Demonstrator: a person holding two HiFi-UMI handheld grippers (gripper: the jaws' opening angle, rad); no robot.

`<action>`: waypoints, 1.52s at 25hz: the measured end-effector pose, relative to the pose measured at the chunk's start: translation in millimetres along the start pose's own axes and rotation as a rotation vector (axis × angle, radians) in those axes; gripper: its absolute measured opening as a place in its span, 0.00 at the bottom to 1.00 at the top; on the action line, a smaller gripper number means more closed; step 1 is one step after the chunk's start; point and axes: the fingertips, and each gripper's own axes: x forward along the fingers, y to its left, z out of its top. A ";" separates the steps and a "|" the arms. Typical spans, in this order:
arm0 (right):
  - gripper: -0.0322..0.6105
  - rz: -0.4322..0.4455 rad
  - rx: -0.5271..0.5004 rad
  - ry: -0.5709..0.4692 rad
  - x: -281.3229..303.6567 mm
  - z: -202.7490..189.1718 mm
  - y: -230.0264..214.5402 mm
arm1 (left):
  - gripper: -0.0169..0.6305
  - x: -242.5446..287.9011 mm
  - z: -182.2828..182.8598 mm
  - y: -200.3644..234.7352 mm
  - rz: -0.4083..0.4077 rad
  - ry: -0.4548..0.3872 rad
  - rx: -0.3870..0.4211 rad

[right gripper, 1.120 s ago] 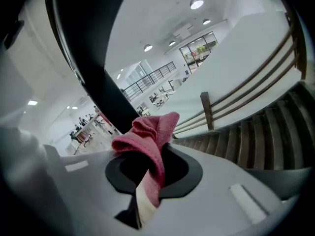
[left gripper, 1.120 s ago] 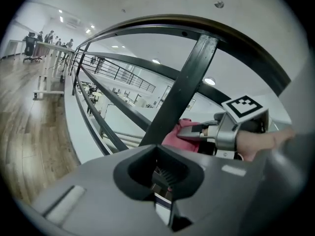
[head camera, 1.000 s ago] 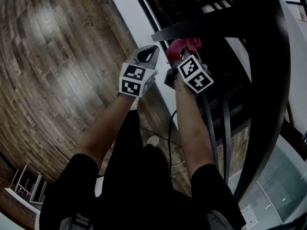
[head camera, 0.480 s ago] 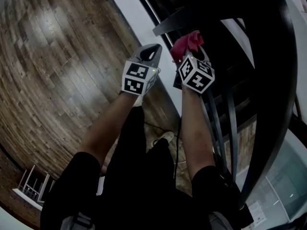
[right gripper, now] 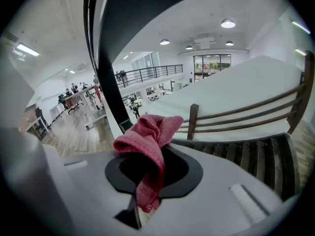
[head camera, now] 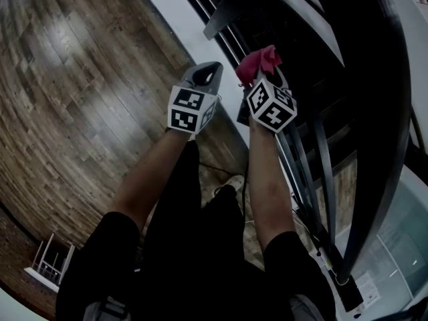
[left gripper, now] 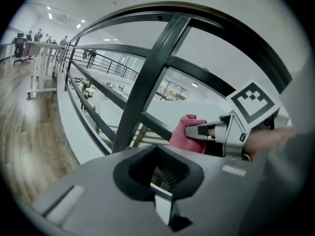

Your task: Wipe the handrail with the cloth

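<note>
A wooden plank floor [head camera: 87, 99] spreads below, edged by a white ledge [head camera: 175, 19]. Round ceiling lights [right gripper: 228, 23] shine over a white hall with tall glazed windows [right gripper: 211, 63], a distant balcony railing [right gripper: 152, 72] and wooden stairs [right gripper: 241, 152].

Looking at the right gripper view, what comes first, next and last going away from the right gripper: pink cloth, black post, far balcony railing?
1. Pink cloth, pinched in the right gripper itself.
2. Black post, just behind the cloth, on the left.
3. Far balcony railing, across the hall, top middle.
</note>
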 end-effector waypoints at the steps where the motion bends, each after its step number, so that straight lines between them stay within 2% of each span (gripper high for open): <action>1: 0.13 -0.004 0.004 -0.003 -3.3 -1.3 -3.4 | 0.03 -0.1 -1.1 -3.1 -0.003 0.003 0.004; 14: 0.13 -0.045 0.116 -0.019 -34.1 -30.3 -37.6 | 0.03 0.1 -19.3 -38.4 -0.064 0.037 0.082; 18: 0.13 -0.038 0.122 -0.022 -40.2 -37.2 -47.7 | 0.03 0.1 -25.2 -51.0 -0.069 0.038 0.093; 24: 0.14 -0.060 0.134 -0.039 -63.2 -51.5 -66.8 | 0.03 -8.1 -38.6 -61.6 -0.024 0.034 0.100; 38: 0.14 -0.108 0.234 -0.054 -108.7 -86.1 -111.5 | 0.03 -11.8 -64.0 -124.4 -0.128 0.083 0.155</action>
